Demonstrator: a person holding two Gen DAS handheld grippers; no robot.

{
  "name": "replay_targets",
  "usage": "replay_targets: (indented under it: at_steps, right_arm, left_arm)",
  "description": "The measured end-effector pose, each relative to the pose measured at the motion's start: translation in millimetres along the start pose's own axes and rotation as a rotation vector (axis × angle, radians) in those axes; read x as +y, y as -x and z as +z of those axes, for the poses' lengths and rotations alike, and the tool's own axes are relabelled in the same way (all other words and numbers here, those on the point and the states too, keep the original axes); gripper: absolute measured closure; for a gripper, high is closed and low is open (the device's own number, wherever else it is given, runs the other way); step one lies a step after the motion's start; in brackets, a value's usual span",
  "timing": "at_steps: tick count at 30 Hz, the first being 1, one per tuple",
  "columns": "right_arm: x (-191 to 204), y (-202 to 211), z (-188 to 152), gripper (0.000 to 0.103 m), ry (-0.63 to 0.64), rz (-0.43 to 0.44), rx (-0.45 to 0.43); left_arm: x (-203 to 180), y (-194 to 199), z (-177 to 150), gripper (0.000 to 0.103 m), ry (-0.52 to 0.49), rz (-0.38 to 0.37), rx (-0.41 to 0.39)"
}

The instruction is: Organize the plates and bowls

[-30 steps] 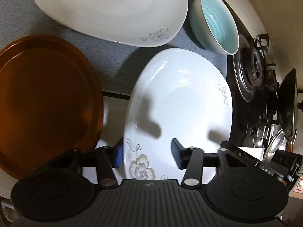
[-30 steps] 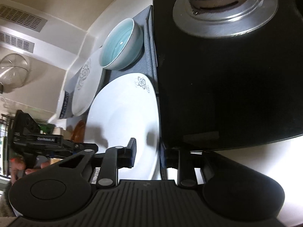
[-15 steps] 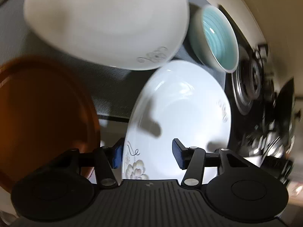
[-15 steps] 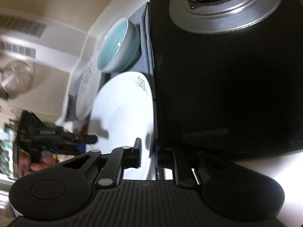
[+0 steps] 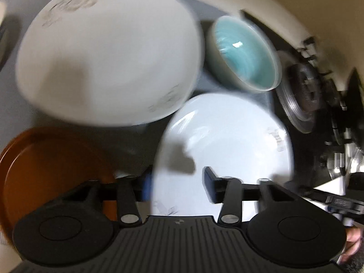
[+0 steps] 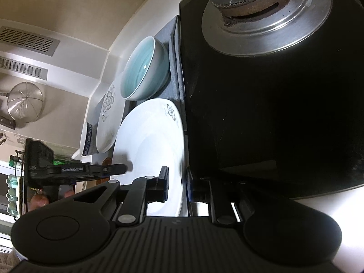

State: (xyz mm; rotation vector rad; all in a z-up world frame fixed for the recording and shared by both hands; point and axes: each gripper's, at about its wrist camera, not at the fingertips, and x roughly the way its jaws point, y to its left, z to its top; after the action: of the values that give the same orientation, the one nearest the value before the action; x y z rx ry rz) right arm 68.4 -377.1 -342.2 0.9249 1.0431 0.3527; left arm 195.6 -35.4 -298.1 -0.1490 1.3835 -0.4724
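Observation:
A white flowered plate (image 5: pixel 227 145) lies between my two grippers, also in the right wrist view (image 6: pixel 150 141). My right gripper (image 6: pixel 177 184) is shut on its right rim. My left gripper (image 5: pixel 176 184) is open, its jaws straddling the plate's left rim. A second white flowered plate (image 5: pixel 109 56) lies behind on the grey mat, also in the right wrist view (image 6: pixel 105 122). A teal bowl (image 5: pixel 245 54) stands at the back right, also in the right wrist view (image 6: pixel 143 70). A brown plate (image 5: pixel 52 173) lies to the left.
A black gas hob (image 6: pixel 273 113) with a steel burner (image 6: pixel 264 11) borders the plates on the right. A wall runs behind. A patterned bowl (image 6: pixel 87 141) sits past the far plate. A strainer (image 6: pixel 25 102) hangs on the wall.
My right gripper has closed on the plate's rim. The left wrist view has shifted and tilted, so the far plate and bowl now sit lower in it; the view is blurred.

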Motion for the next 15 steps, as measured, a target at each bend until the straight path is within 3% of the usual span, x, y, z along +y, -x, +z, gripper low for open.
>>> replay_targets:
  at_steps: [2, 5, 7, 8, 9, 10, 11, 15]
  right_arm:
    - [-2, -6, -1, 0.073, -0.021, 0.023, 0.021]
    - [6, -6, -4, 0.071, 0.017, -0.014, 0.019]
    - [11, -2, -7, 0.072, 0.046, -0.029, 0.014]
    - [11, 1, -8, 0.074, 0.049, -0.035, 0.012]
    - [9, 3, -10, 0.081, 0.045, -0.045, 0.007]
    - [7, 4, -10, 0.092, 0.034, -0.051, 0.004]
    - [5, 5, -11, 0.095, 0.024, -0.053, 0.003]
    - [9, 7, -14, 0.097, 0.054, -0.077, -0.013]
  left_arm:
    - [-12, 1, -2, 0.046, -0.067, 0.035, -0.015]
    - [-9, 10, -5, 0.047, -0.068, -0.019, -0.016]
    - [6, 16, -6, 0.065, -0.03, -0.056, -0.02]
    - [16, 17, -5, 0.079, -0.001, -0.069, -0.008]
    - [22, 13, -3, 0.09, 0.037, -0.071, 0.012]
    - [30, 10, -4, 0.09, 0.08, -0.084, 0.04]
    - [36, 6, -5, 0.09, 0.116, -0.091, 0.068]
    - [33, 0, -11, 0.088, 0.131, -0.077, 0.083]
